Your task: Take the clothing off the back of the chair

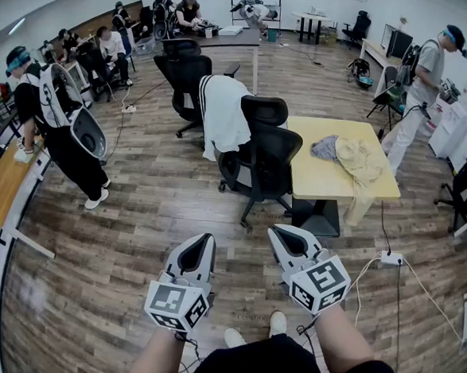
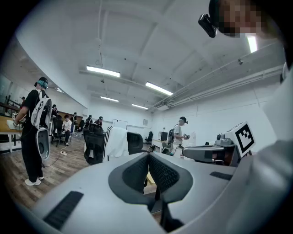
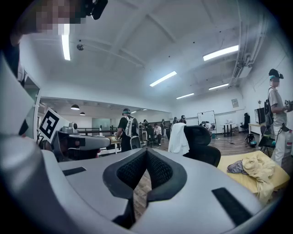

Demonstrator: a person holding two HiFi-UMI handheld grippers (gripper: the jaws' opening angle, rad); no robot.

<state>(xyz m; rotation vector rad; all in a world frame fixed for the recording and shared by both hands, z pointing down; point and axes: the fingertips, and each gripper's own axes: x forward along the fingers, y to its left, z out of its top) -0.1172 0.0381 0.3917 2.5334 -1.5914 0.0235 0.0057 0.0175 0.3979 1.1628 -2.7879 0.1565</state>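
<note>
Well ahead of both closed, empty jaws, the white garment hangs lengthwise down the back of the black chair, far from either, more squarely before the left gripper than the right gripper.

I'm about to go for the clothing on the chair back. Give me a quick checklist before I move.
1. White garment draped over chair back: ok.
2. Left hand-held gripper empty: ok.
3. Right hand-held gripper empty: ok.
4. Jaws open for grasping: not ok, both shut.
5. Garment within reach: not ok, chair stands well ahead.
6. Garment free of snags: cannot tell.
</note>
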